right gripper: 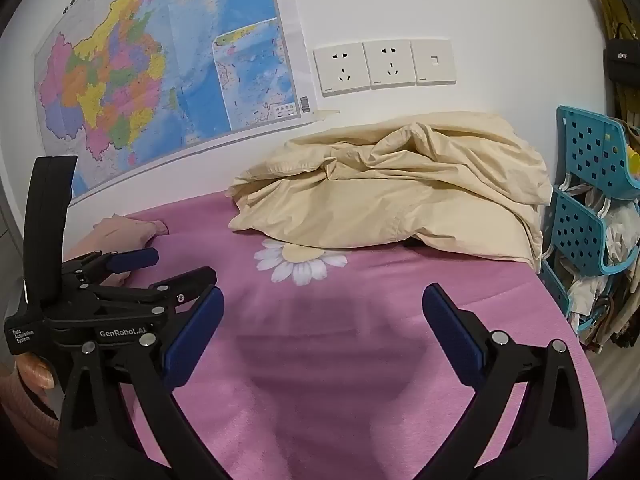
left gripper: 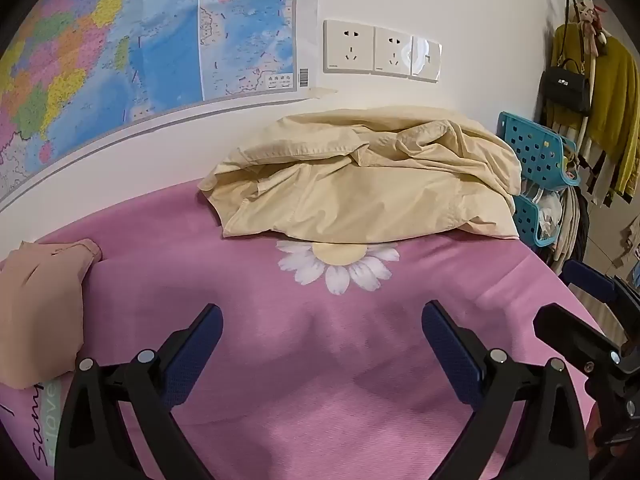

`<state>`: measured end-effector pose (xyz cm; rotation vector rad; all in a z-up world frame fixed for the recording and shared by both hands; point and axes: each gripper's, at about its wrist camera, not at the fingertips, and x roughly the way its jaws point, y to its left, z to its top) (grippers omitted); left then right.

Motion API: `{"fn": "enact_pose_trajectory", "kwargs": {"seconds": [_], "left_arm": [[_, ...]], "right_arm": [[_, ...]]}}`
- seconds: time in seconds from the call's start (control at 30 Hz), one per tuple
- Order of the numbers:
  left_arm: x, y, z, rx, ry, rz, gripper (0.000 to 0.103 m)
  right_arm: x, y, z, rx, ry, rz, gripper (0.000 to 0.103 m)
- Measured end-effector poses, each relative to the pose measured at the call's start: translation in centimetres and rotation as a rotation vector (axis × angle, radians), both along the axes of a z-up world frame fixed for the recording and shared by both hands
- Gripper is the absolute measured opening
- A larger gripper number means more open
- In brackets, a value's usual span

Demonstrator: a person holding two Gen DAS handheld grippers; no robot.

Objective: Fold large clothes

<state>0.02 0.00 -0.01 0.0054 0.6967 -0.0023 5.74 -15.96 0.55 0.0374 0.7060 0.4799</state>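
A crumpled cream fabric pile (left gripper: 360,184) (right gripper: 396,196) lies at the far end of the pink bed sheet (left gripper: 320,380) (right gripper: 340,380), against the wall. A peach garment (left gripper: 40,304) (right gripper: 124,230) lies bunched at the sheet's left edge. My left gripper (left gripper: 320,320) (right gripper: 172,268) hovers open over bare sheet, to the right of the peach garment. My right gripper (right gripper: 324,312) (left gripper: 554,294) stands open beside it, nothing between its fingers. Neither gripper touches any cloth.
A white daisy print (left gripper: 340,268) (right gripper: 300,264) lies just before the cream pile. A map (right gripper: 160,72) and wall sockets (left gripper: 380,50) are behind. Teal baskets (right gripper: 588,200) and hanging clothes (left gripper: 608,120) crowd the right side. A fingertip (right gripper: 40,376) shows at lower left.
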Motion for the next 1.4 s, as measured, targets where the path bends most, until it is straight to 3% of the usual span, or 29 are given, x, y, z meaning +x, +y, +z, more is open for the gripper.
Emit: {"fn": "enact_pose_trajectory", "kwargs": {"seconds": [1.4], "left_arm": [[-0.24,-0.24,-0.08,-0.026,-0.007,0.003,0.096]], "right_arm": [[0.45,-0.19,-0.12,0.01,0.014,-0.007,0.098]]}}
